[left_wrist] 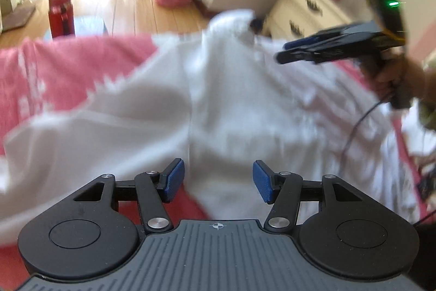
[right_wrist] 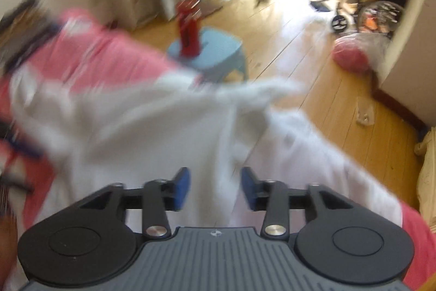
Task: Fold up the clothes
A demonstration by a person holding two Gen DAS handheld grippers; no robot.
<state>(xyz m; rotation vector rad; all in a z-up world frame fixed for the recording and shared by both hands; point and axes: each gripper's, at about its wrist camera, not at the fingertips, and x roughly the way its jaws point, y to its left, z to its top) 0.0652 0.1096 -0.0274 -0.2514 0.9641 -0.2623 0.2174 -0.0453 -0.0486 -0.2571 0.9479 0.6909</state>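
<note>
White garment (left_wrist: 218,105) is lying crumpled on a pink bedspread (left_wrist: 68,64), spreading across most of the bed; one end is bunching up toward the far edge. Both views are blurring w/ motion, so fabric detail is unclear.

Left hand-held gripper (left_wrist: 218,180) is hovering just above the garment, jaws spread, blue pads (left_wrist: 174,179) apart, nothing pinched btwn them.

Right hand-held gripper (right_wrist: 215,188) is also sitting over the white cloth, jaws spread; cloth is showing in the gap, but pads aren't pressing on it. In the left view this same gripper (left_wrist: 283,52) is appearing at right, pointing across the garment, held by a hand (left_wrist: 392,78); from that angle can't tell its opening. A green light is glowing on its body, a cable is hanging below.

Beyond the bed: red bottle (right_wrist: 189,32) is standing on a blue stool (right_wrist: 218,53), wood floor (right_wrist: 313,67), cream dresser (left_wrist: 305,10) against the wall, pink bundle (right_wrist: 351,59) on floor.
</note>
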